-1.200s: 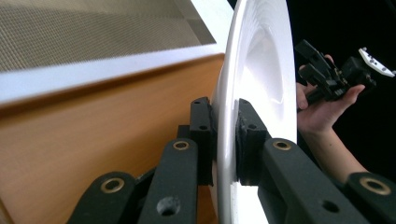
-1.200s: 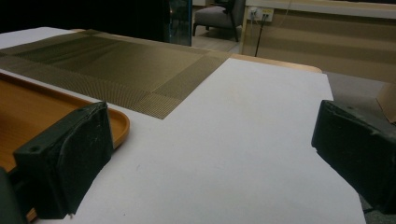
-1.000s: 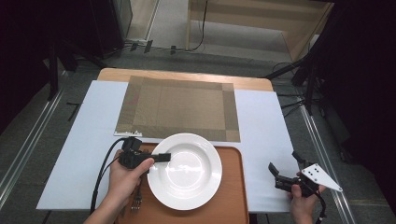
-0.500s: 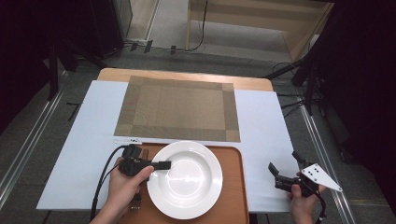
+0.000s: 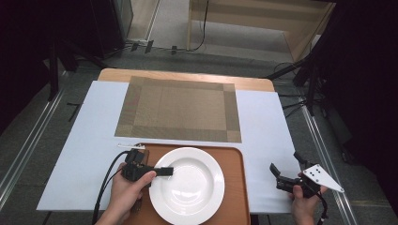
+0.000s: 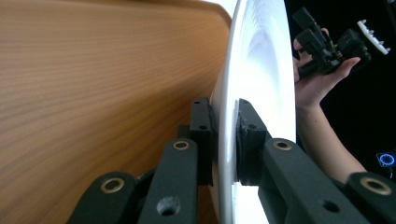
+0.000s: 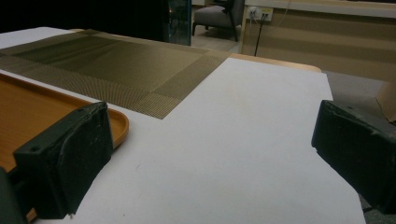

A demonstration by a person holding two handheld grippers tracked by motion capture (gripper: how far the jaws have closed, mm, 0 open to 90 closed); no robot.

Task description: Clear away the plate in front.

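A white plate (image 5: 187,183) lies on a wooden tray (image 5: 237,187) at the near edge of the table. My left gripper (image 5: 165,171) is shut on the plate's left rim. In the left gripper view its jaws clamp the rim from both sides, with the plate (image 6: 261,70) running away over the tray (image 6: 93,93). My right gripper (image 5: 285,162) is held over the white sheet to the right of the tray, open with nothing between its fingers. In the right gripper view its pads (image 7: 70,158) stand wide apart above the sheet.
A woven brown placemat (image 5: 180,108) lies on the white sheet (image 5: 89,140) beyond the tray. A thin silvery item (image 5: 130,146) rests by the tray's far left corner. The right gripper (image 6: 327,39) and its hand appear past the plate in the left gripper view.
The plate and my left gripper have slid a little toward the near edge of the table. The right gripper has stayed where it was.
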